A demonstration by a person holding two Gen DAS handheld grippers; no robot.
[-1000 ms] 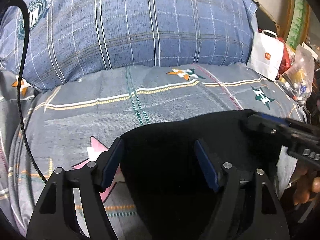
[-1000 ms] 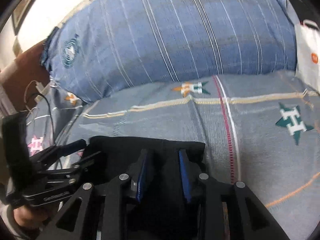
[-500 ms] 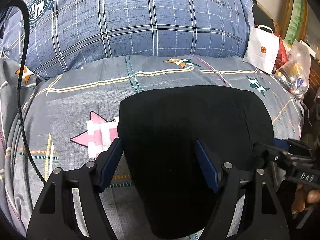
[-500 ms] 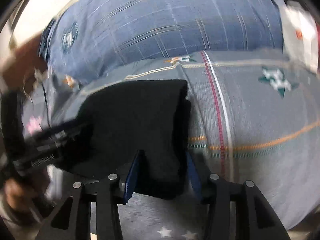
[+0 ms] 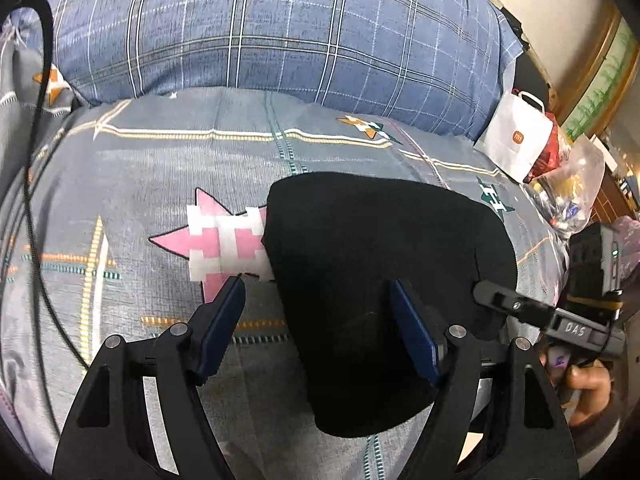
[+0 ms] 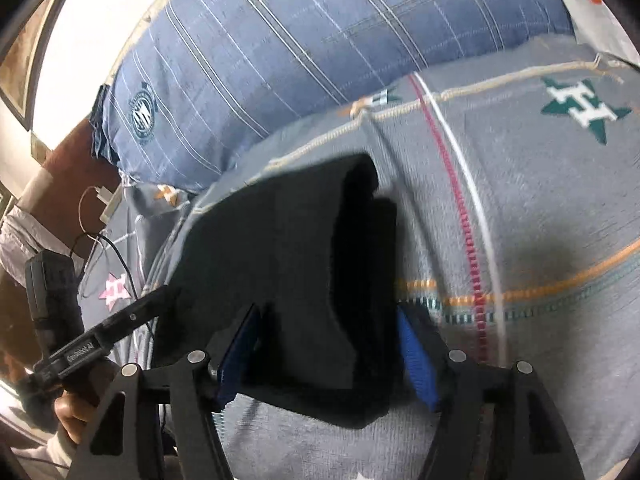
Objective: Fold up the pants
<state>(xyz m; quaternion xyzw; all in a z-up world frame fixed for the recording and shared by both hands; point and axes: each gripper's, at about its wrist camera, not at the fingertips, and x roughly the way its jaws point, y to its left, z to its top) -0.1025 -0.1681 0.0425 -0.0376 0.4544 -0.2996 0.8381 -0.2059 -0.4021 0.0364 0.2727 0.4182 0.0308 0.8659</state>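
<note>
The black pants [image 5: 384, 272] lie folded in a compact stack on the grey patterned bedspread [image 5: 160, 168]. My left gripper [image 5: 316, 312] is open, its jaws wide over the stack's left edge, holding nothing. My right gripper [image 6: 328, 344] is open, its blue pads either side of the stack's near right edge, where the folded layers [image 6: 360, 240] show. The right gripper also shows in the left wrist view [image 5: 520, 304] at the stack's right edge. The left gripper shows in the right wrist view [image 6: 120, 320] at the stack's left.
A large blue plaid pillow [image 5: 280, 32] lies behind the pants. A white paper bag [image 5: 516, 144] and a clear plastic bag [image 5: 572, 184] stand at the far right. A black cable [image 5: 32, 160] runs down the left side of the bed.
Both grippers have drawn back toward me and risen from the stack. The right gripper's jaws, narrow a second ago, have opened wide. The pants now lie flat and folded on the bedspread.
</note>
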